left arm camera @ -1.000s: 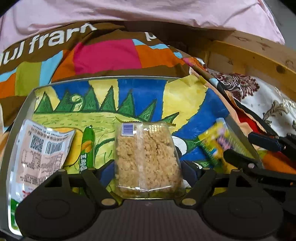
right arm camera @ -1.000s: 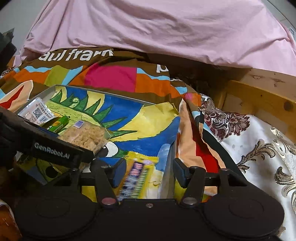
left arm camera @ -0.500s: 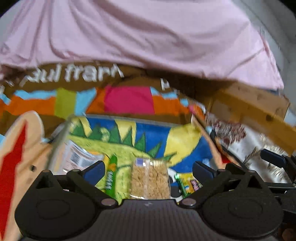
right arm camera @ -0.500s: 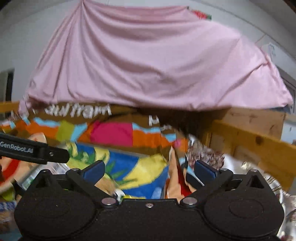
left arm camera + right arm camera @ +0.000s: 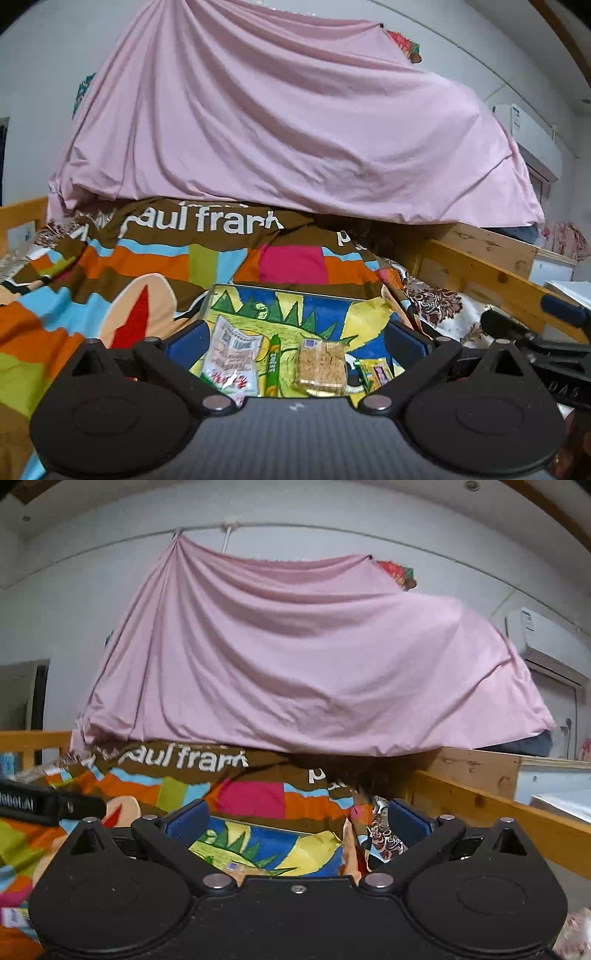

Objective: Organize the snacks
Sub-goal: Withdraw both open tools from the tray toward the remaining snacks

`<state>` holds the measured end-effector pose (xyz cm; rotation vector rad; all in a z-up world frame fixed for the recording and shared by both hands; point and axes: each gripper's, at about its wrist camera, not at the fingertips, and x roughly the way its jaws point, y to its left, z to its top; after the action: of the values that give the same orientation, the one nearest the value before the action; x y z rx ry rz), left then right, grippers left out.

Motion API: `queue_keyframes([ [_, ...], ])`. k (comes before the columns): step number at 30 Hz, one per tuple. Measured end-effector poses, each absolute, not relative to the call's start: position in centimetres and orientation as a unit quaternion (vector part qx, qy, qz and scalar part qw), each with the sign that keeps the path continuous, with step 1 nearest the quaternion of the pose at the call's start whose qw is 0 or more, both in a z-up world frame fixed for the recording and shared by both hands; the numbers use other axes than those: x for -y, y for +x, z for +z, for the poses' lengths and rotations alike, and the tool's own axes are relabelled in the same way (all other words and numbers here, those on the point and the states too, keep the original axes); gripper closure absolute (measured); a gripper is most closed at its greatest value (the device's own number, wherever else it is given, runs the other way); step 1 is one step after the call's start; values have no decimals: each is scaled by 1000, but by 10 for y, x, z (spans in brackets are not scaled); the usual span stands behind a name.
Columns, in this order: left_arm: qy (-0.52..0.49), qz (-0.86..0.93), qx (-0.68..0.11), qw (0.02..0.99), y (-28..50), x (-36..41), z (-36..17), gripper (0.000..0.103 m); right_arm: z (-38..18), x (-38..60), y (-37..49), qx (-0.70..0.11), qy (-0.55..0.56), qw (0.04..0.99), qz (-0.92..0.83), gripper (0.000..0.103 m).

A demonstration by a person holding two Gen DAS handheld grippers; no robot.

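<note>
A shallow tin tray (image 5: 280, 290) with a cartoon dinosaur print lies on the bed. In it, in the left wrist view, lie a white snack packet (image 5: 231, 360), a green stick pack (image 5: 272, 365), a clear pack of puffed rice cake (image 5: 320, 367) and a yellow candy pack (image 5: 375, 373), side by side. My left gripper (image 5: 295, 343) hovers above and short of them, open, with nothing between its fingers. My right gripper (image 5: 297, 821) is open and empty too, raised and pointing level; only the tray's far part (image 5: 295, 840) shows between its fingers.
A colourful patchwork blanket (image 5: 155, 266) covers the bed. A pink sheet (image 5: 295, 140) is draped behind it. A wooden bed rail (image 5: 476, 273) runs along the right, with floral cloth (image 5: 439, 306) beside the tray. The left gripper's body (image 5: 44, 805) shows at the right wrist view's left edge.
Both grippers let go, opened wide and pulled up and back from the tray. The rice cake pack and the yellow candy pack stay lying in the tray.
</note>
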<state>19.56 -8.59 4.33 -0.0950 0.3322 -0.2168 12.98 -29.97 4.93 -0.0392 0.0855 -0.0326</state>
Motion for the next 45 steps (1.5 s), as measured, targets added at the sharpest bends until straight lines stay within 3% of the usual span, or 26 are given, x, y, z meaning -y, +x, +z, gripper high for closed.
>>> queue_keyframes([
  [18, -35, -142, -194, 970, 114, 49, 21, 0, 27, 264, 26, -109, -18, 993, -29, 1],
  [24, -17, -169, -218, 961, 110, 50, 3, 0, 14, 266, 33, -155, -13, 987, -31, 1],
  [33, -13, -188, -268, 945, 110, 47, -22, 0, -17, 281, 67, -294, 36, 954, -48, 1],
  [45, 24, -245, -318, 916, 106, 62, -50, 0, -36, 295, 86, -362, 90, 927, -44, 1],
])
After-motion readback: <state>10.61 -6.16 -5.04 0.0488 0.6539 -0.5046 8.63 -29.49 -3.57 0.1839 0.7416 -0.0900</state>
